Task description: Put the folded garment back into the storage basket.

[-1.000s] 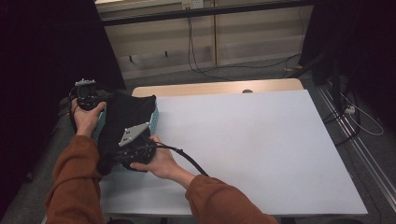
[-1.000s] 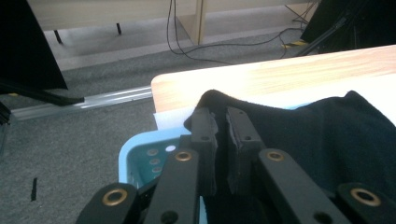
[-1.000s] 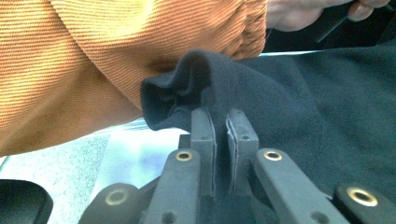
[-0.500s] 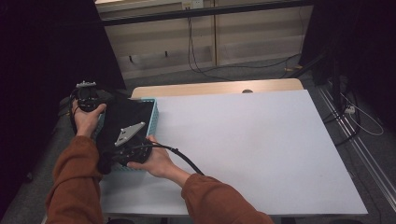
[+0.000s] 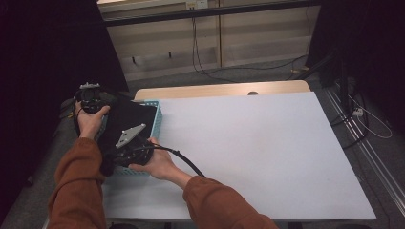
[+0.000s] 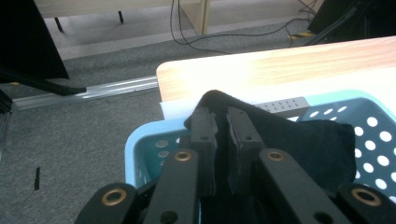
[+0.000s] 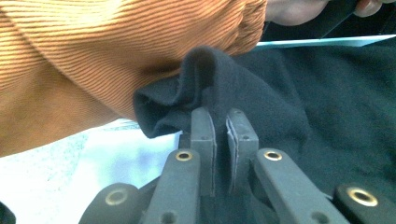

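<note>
**Black cloth pinched at 2 edges over the blue basket**

At the far left of the bench (image 5: 267, 143), the left hand-held gripper (image 5: 90, 95) sits in the person's left hand (image 5: 88, 119) at the far end of a light blue basket (image 5: 156, 125). In the left gripper view its jaws are pressed nearly together on a raised fold of the black cloth (image 6: 299, 140), which lies inside the basket with the dotted basket wall (image 6: 369, 135) to its right and the pale wooden edge (image 6: 280, 65) of the bench beyond.

Just right of that, toward the person, the right hand-held gripper (image 5: 126, 150) is held in the right hand (image 5: 157, 164) at the near end of the basket, its cable (image 5: 184, 160) trailing across the white surface. In the right gripper view its jaws pinch another bunched edge of the cloth (image 7: 224, 79), close under the orange sleeve (image 7: 93, 60) of the other arm.

The cloth covers most of the basket between the 2 grippers. The rest of the bench runs off to the right.
</note>
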